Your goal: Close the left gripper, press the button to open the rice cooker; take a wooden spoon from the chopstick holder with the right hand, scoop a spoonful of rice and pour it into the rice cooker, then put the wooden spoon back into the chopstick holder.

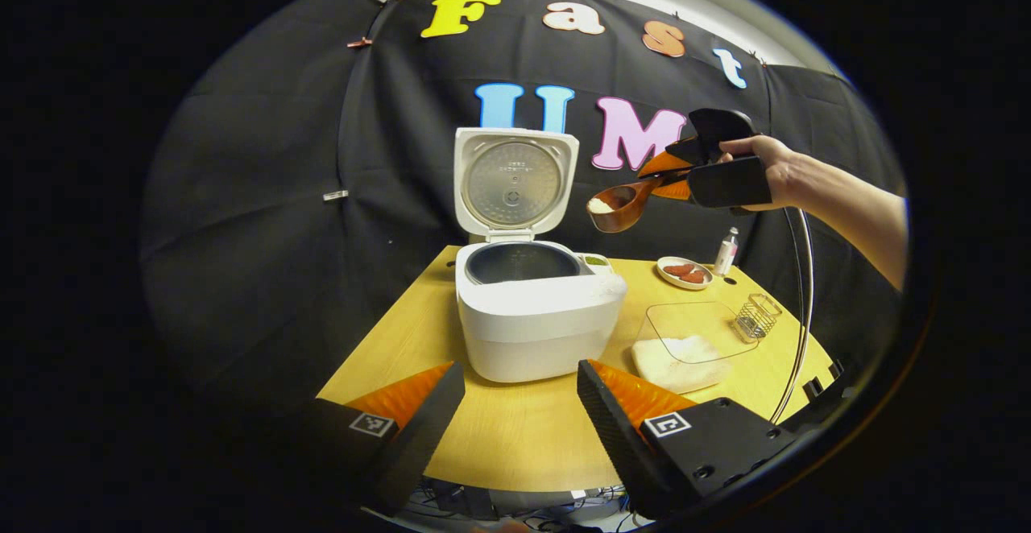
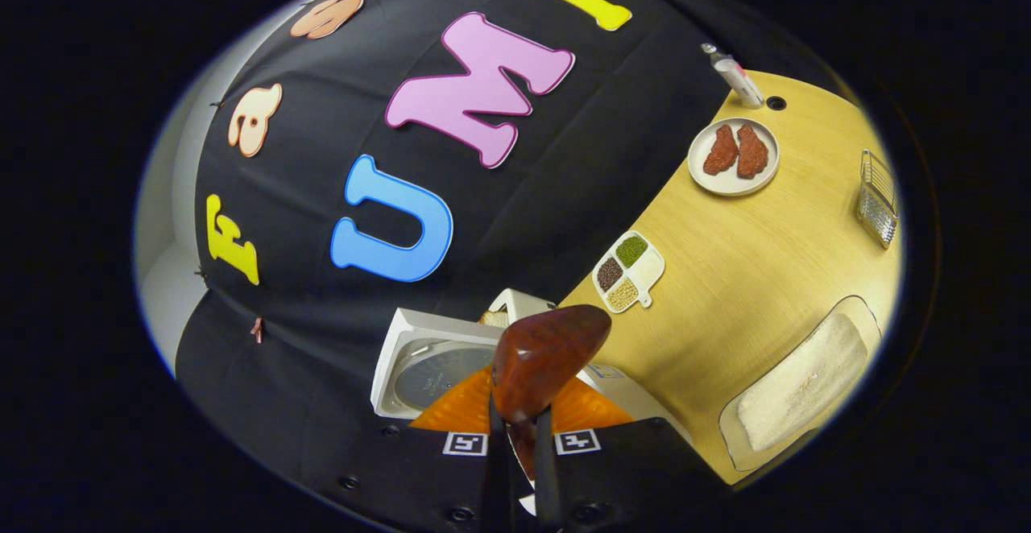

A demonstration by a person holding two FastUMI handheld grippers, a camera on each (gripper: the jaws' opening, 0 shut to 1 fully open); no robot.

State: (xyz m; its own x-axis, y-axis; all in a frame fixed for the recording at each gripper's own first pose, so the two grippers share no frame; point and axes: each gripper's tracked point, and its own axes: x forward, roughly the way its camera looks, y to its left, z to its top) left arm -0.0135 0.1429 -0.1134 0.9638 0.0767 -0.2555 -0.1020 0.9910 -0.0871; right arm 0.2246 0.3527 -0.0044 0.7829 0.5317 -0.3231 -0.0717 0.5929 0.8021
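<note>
Brown wooden spoon point(image 1: 622, 205) carrying white rice is hovering above the open white rice cooker point(image 1: 535, 307), right gripper point(image 2: 520, 428) fingers clamping its handle. Left gripper point(image 1: 519, 404) fingers are sitting apart over the yellow wooden surface point(image 1: 515, 428). Clear tray point(image 1: 681, 353) is holding rice.

Both views are evenly and brightly lit from above, with no harsh glare. In the left gripper view the wooden table point(image 1: 515, 428) glows warm yellow, and the rice cooker point(image 1: 536, 311) casts only a soft shadow at its base; its open lid shows a dull metallic sheen. Fisheye distortion bends straight edges near the rim (the table curves strongly in the right gripper view). There, the wooden spoon point(image 2: 544, 360) carries small bright highlights and looks slightly soft, being close to the lens.
</note>
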